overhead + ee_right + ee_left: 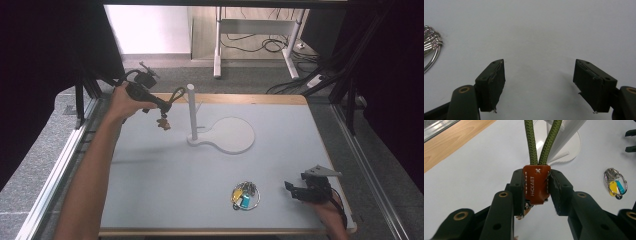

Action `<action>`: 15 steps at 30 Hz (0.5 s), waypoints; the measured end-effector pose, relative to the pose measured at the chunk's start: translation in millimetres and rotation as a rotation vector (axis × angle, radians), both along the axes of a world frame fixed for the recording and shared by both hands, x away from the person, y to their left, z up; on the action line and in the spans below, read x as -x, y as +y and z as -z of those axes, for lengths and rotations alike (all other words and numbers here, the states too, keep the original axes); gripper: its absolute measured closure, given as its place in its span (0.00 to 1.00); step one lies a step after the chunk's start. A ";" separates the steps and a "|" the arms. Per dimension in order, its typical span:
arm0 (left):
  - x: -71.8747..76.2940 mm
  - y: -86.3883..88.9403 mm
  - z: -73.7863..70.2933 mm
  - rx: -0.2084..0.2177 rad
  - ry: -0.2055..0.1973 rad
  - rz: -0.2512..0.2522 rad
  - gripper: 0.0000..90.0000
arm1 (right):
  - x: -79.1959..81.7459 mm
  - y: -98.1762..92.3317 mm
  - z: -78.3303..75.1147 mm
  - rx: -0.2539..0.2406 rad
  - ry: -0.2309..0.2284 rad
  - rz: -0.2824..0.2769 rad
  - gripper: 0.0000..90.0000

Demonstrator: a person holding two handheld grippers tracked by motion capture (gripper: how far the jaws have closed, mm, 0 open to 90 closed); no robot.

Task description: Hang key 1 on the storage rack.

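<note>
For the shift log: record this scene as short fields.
left gripper: jaws shut on the brown leather tab of the green cord keychain, held above the table
right gripper: jaws open, nothing between them, low over the table
white stand: upright post on a round base, mid-table
key ring: lying flat beside the right gripper

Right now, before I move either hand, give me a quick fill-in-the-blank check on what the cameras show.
1. The left gripper is shut on the brown leather tab of the ____ cord loop.
2. The right gripper hovers with its jaws ____.
3. The white stand has ____ hanging on its post.
4. The key ring lies on the ____.

Missing words: green; open; nothing; table
</note>
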State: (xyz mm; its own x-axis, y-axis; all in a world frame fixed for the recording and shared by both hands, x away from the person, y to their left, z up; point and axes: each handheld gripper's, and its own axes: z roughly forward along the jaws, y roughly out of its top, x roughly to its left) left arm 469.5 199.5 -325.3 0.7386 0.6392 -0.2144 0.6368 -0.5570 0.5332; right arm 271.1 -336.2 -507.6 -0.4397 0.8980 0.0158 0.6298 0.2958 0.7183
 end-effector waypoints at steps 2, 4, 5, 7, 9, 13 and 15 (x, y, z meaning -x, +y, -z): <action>-1.2 -0.5 1.2 0.000 0.001 -0.001 0.74 | 0.1 -0.2 0.0 0.000 0.000 0.000 0.29; -2.7 -0.7 3.6 0.000 0.006 -0.004 0.74 | 0.2 -0.3 -0.2 -0.001 0.000 0.002 0.29; -2.7 -0.7 3.6 0.000 0.006 -0.004 0.74 | 0.2 -0.3 -0.2 -0.001 0.000 0.002 0.29; -4.3 -0.1 5.8 0.008 0.013 -0.007 0.74 | 0.1 -0.2 0.1 0.001 0.000 -0.001 0.29; -5.5 -0.2 7.5 0.010 0.018 -0.010 0.74 | -0.1 0.0 0.3 0.001 0.002 0.000 0.29; -6.5 -2.7 11.7 0.015 0.023 -0.005 0.74 | 0.1 -0.3 0.3 0.002 0.001 0.001 0.29; -6.8 -4.5 13.5 0.013 0.027 -0.003 0.74 | -0.1 -0.3 0.4 0.002 0.002 0.002 0.29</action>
State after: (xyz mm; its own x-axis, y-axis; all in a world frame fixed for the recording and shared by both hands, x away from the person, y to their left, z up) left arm 476.2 195.0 -338.8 0.7307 0.6382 -0.2425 0.6525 -0.5483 0.5231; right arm 271.1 -336.5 -507.9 -0.4383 0.8987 0.0146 0.6316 0.2964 0.7164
